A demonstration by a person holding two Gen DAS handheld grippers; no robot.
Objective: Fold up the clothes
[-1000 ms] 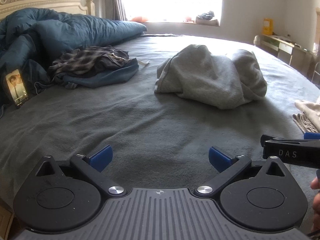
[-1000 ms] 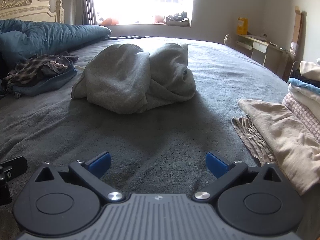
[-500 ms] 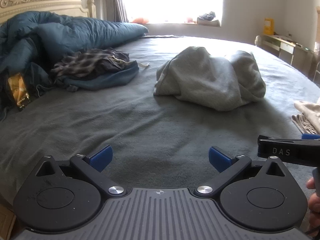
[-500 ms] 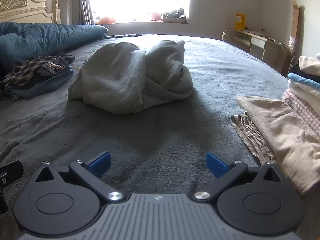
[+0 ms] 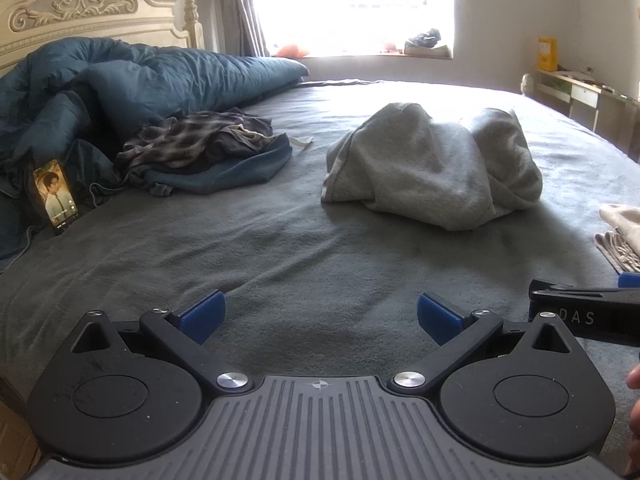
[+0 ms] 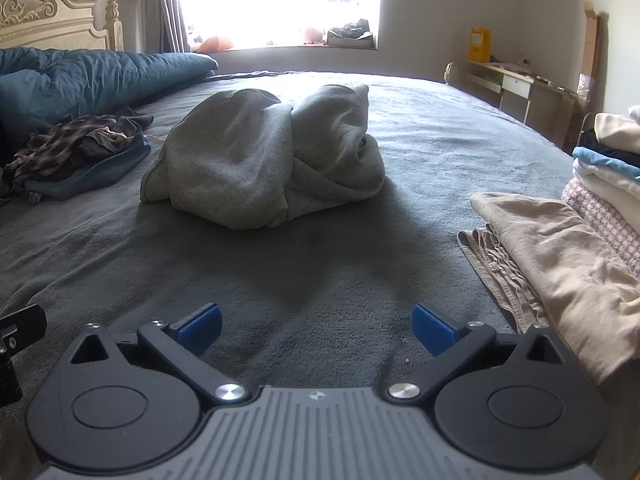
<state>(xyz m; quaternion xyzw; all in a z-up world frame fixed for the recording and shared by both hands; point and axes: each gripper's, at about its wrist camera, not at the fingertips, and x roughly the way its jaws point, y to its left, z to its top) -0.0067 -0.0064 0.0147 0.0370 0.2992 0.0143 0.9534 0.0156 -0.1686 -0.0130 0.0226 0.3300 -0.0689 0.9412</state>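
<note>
A crumpled light grey sweatshirt [image 5: 432, 168] lies in a heap on the grey bed cover [image 5: 280, 240], ahead of both grippers; it also shows in the right wrist view [image 6: 264, 164]. My left gripper [image 5: 320, 316] is open and empty, low over the cover, well short of the heap. My right gripper [image 6: 316, 326] is open and empty too, over the near part of the bed. The right gripper's side shows at the right edge of the left wrist view [image 5: 584, 316].
A pile of plaid and blue clothes [image 5: 204, 152] lies at the left beside a rumpled blue duvet [image 5: 132, 92]. A lit phone [image 5: 54, 196] leans there. Beige trousers [image 6: 552, 248] and a stack of folded clothes [image 6: 608, 168] lie at the right. A desk [image 6: 516, 84] stands beyond.
Both grippers have moved slightly forward and tilted a little; the grey sweatshirt looks marginally nearer in the right wrist view. Both stay open. The clothes have not moved.
</note>
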